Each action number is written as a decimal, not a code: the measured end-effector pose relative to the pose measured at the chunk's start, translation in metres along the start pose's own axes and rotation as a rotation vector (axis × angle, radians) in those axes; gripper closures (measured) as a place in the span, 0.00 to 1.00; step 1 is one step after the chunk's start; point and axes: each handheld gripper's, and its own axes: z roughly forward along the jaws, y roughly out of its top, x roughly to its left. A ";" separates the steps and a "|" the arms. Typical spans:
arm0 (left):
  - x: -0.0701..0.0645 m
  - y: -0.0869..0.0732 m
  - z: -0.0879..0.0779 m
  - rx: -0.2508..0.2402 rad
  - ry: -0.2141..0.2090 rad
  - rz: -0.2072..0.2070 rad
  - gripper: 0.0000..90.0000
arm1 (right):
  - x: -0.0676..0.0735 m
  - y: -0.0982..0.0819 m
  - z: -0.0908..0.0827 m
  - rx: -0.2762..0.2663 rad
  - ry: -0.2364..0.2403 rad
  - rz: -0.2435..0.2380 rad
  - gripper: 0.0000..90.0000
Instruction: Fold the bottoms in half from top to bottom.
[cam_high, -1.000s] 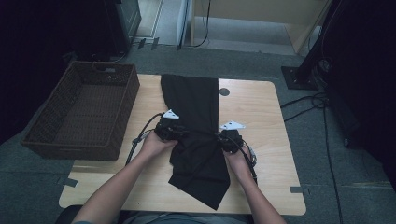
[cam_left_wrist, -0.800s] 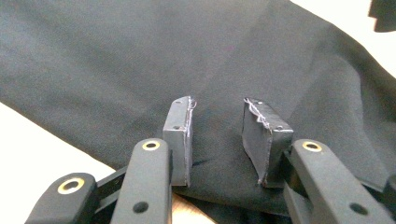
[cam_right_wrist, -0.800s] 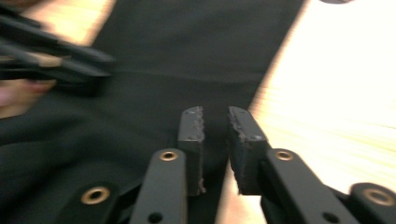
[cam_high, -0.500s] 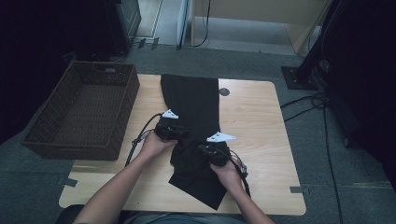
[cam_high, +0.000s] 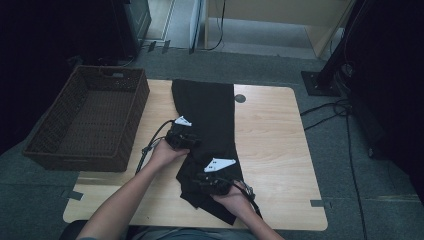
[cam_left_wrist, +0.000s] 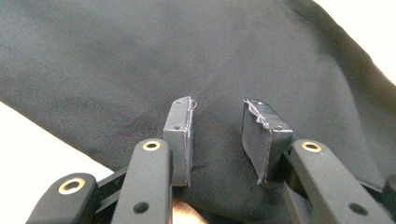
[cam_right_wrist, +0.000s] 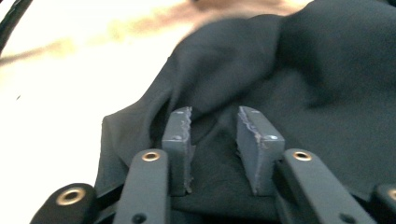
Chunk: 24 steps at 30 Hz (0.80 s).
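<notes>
Starting at the left of the high view, a wicker basket (cam_high: 85, 120) sits on the table's (cam_high: 280, 145) left edge, well apart from my work. Just right of it, a black cloth (cam_high: 206, 107) runs from the upper middle of the frame down toward the lower middle, lying flat at the top and bunched near its lower end.

My left gripper (cam_high: 186, 140) rests at the cloth's left edge, about mid-frame. In the left gripper view its pads (cam_left_wrist: 180, 135) stand apart with a clear gap, cloth spread beneath and between them, nothing pinched.

Further right and lower in the high view, my right gripper (cam_high: 212, 181) sits over the bunched lower part of the cloth. Its jaws have just been opening; in the right gripper view the pads (cam_right_wrist: 177, 140) stand apart with a raised fold of cloth (cam_right_wrist: 280, 84) between and beyond them, not pressed by either pad. Pale tabletop shows at that view's upper left.
</notes>
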 end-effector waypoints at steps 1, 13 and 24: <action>0.001 0.000 -0.001 0.003 -0.001 -0.002 0.70 | 0.004 -0.003 -0.002 -0.004 -0.004 -0.016 0.72; 0.002 0.001 -0.002 0.008 0.039 -0.001 0.67 | 0.012 -0.010 -0.044 -0.034 0.004 -0.028 0.66; 0.003 0.001 -0.003 0.011 0.040 -0.006 0.66 | -0.038 -0.005 -0.045 -0.083 -0.263 0.120 0.47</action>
